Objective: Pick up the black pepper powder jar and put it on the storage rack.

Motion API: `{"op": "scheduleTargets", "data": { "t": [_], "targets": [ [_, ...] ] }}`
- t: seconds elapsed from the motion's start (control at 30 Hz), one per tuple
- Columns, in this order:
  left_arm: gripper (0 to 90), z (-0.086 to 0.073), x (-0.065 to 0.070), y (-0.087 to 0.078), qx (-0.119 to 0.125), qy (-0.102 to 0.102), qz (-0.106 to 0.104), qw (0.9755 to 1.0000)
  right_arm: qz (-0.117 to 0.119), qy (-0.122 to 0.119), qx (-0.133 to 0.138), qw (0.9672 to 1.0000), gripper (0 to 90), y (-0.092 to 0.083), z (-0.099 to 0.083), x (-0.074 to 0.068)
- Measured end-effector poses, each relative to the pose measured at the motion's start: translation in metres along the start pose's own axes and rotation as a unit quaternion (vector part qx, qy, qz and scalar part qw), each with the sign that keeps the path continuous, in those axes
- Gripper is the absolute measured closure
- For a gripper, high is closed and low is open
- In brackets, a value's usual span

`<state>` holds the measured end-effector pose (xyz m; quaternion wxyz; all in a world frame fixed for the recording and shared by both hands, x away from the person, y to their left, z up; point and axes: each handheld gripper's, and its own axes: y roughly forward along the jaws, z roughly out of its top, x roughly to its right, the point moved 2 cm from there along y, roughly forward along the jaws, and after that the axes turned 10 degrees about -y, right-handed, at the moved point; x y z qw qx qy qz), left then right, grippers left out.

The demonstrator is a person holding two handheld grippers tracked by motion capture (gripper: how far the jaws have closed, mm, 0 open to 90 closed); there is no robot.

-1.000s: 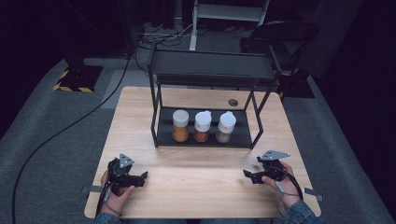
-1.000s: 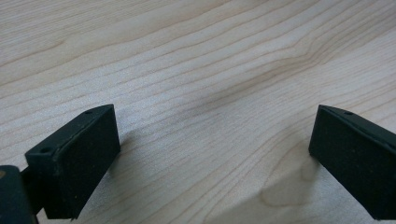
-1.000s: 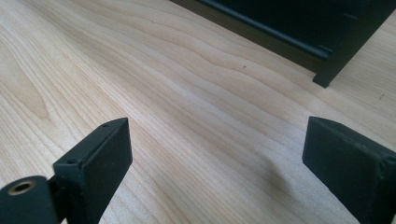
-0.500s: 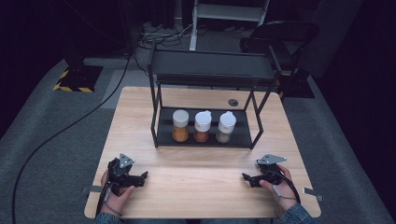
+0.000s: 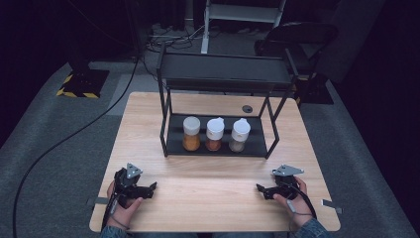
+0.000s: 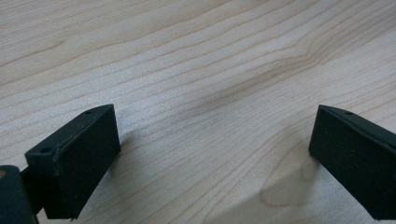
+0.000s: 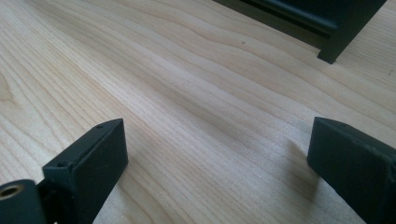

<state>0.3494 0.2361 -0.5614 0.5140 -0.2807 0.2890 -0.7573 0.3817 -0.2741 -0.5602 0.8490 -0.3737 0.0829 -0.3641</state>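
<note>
A black two-shelf rack (image 5: 220,74) stands at the back half of the wooden table (image 5: 208,208). On its lower shelf three white-lidded spice jars stand in a row: orange (image 5: 191,134), red-brown (image 5: 214,135) and pale grey (image 5: 239,135). My left gripper (image 5: 151,187) rests near the front left edge, open, with bare wood between its pads (image 6: 74,163). My right gripper (image 5: 260,190) sits near the front right, and its jaws have just been opening with nothing between them. In the right gripper view the gripper (image 7: 217,140) points at bare wood, with a rack foot (image 7: 334,51) beyond it.
A small round black grommet (image 5: 247,108) sits in the table behind the rack. Off the table, a thick cable (image 5: 64,139) runs over the grey floor at the left. A black chair (image 5: 297,34) and a white frame (image 5: 242,12) stand behind.
The right gripper has edged slightly left and toward the near edge. The left hand has kept still.
</note>
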Motion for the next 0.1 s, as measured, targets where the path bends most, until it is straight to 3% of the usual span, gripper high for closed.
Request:
{"op": "scheduleTargets", "data": {
  "t": [0.1],
  "targets": [
    [1.7, 0.0000, 0.0001, 0.0000, 0.000, 0.000, 0.000, 1.0000, 0.000, 0.000, 0.000, 1.0000, 4.9, 0.0000, 0.0000, 0.0000]
  ]
}}
